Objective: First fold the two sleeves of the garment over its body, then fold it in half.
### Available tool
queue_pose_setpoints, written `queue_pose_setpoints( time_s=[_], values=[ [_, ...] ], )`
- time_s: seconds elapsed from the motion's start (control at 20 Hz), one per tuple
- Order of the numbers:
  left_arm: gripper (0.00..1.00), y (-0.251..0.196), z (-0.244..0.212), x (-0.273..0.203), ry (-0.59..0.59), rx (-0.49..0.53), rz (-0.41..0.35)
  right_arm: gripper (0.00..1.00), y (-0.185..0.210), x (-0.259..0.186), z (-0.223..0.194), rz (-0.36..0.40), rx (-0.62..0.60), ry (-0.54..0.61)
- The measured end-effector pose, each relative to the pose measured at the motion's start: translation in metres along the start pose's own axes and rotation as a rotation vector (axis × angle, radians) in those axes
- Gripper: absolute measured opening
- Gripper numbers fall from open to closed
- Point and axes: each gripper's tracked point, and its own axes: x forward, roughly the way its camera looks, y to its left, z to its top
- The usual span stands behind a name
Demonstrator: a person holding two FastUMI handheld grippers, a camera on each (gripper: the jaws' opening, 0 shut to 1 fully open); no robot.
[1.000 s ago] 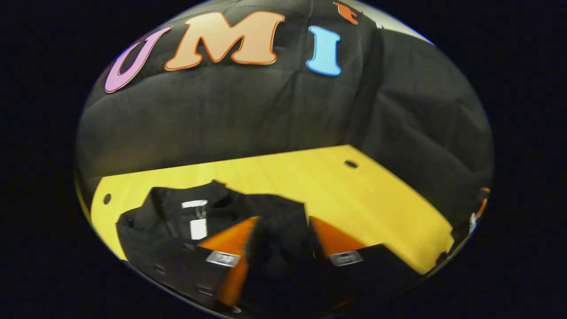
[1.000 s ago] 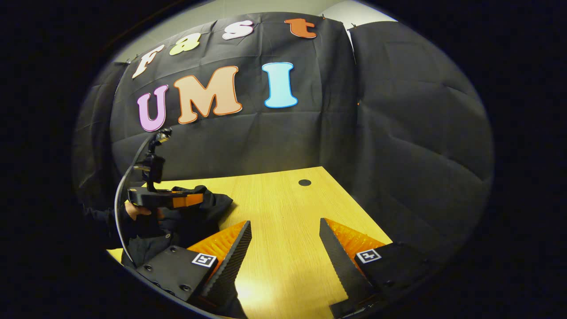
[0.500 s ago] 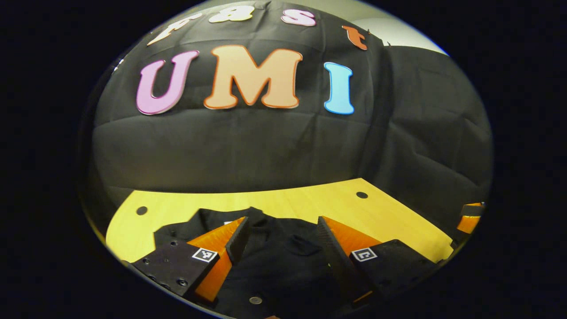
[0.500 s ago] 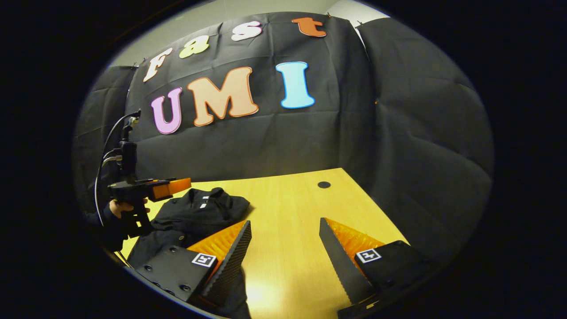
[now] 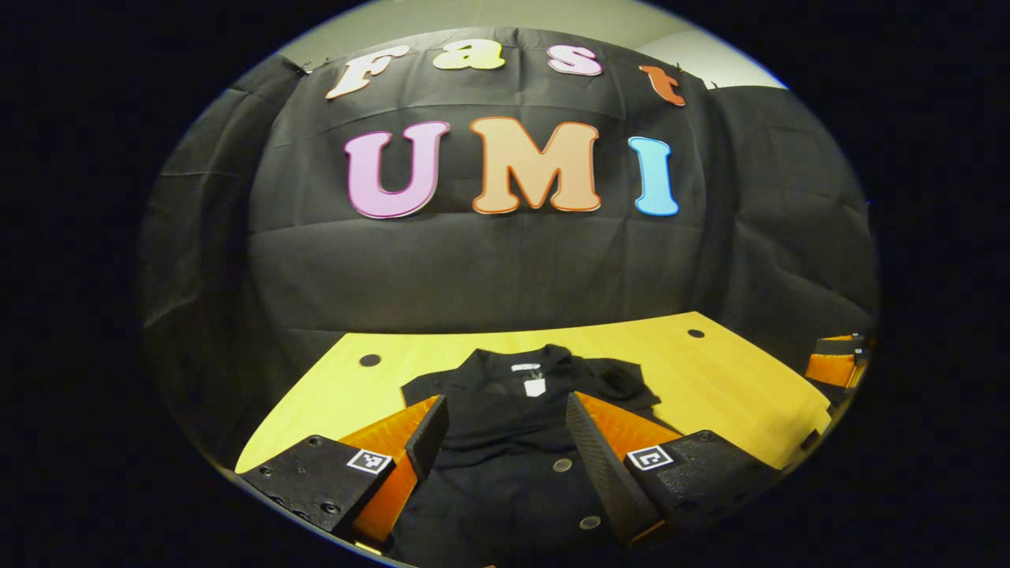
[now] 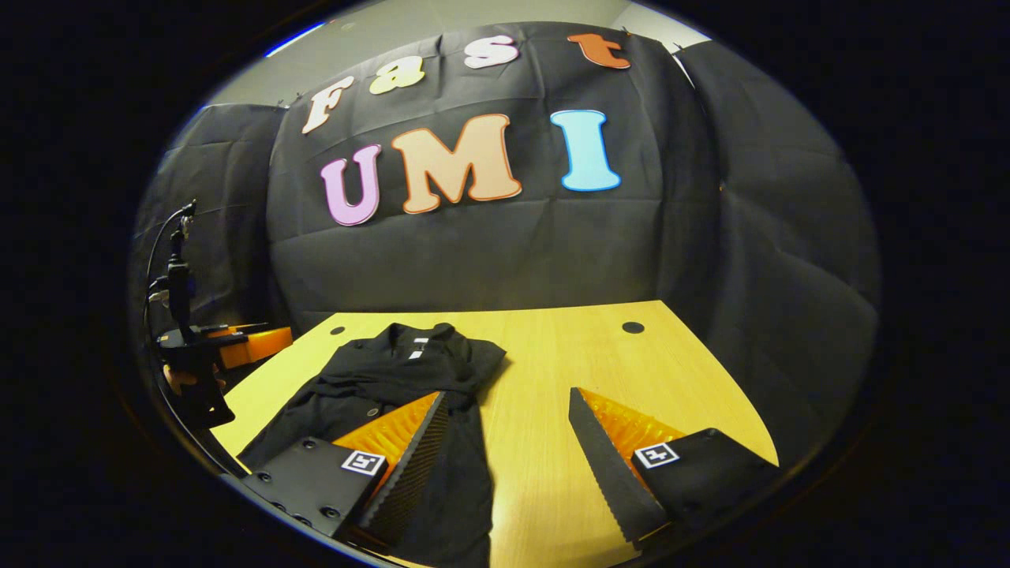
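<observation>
I hold my left hand-held gripper (image 5: 499, 430) spread wide above the black garment (image 5: 525, 430), which lies flat on the table (image 5: 734, 386), collar toward the wall. My right hand-held gripper (image 6: 506, 434) is likewise spread, gripping nothing, over bare wood just beside the garment's edge.

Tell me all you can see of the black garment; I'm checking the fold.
The black garment lies flat on the yellow wooden table, collar toward the cloth wall, a white tag inside the neck. It looks like soft dark cloth with round buttons down the front. Sleeves appear folded in over the body; whether it is halved, I cannot tell. Both tongs, left and right, are open; neither grips it.
</observation>
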Motion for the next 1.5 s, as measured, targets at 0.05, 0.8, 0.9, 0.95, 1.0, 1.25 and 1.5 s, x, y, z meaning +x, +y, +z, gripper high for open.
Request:
queue_pose_setpoints(
  time_s=[0.05, 0.8, 0.9, 0.95, 1.0, 1.25, 1.5],
  values=[
    [0.93, 0.009, -0.006, -0.013, 0.005, -0.005, 0.018, 0.98, 0.003, -0.005, -0.004, 0.000, -0.012, 0.010],
    [0.96, 0.066, -0.148, -0.130, 0.206, -0.029, 0.113, 0.98, 0.036, -0.064, -0.125, -0.001, -0.052, 0.132],
    [0.92, 0.072, -0.173, -0.136, 0.256, -0.023, 0.118, 0.98, 0.036, -0.063, -0.148, -0.007, -0.046, 0.176],
    [0.93, 0.074, -0.188, -0.140, 0.296, -0.021, 0.125, 0.98, 0.036, -0.062, -0.160, -0.009, -0.041, 0.199],
    [0.97, 0.077, -0.199, -0.144, 0.317, -0.021, 0.133, 0.98, 0.037, -0.061, -0.170, -0.011, -0.036, 0.222],
    [0.93, 0.084, -0.233, -0.152, 0.384, -0.024, 0.142, 0.98, 0.038, -0.055, -0.214, -0.026, -0.041, 0.320],
    [0.92, 0.087, -0.248, -0.148, 0.411, -0.060, 0.124, 0.94, 0.043, -0.053, -0.250, -0.037, -0.061, 0.415]
  ],
)
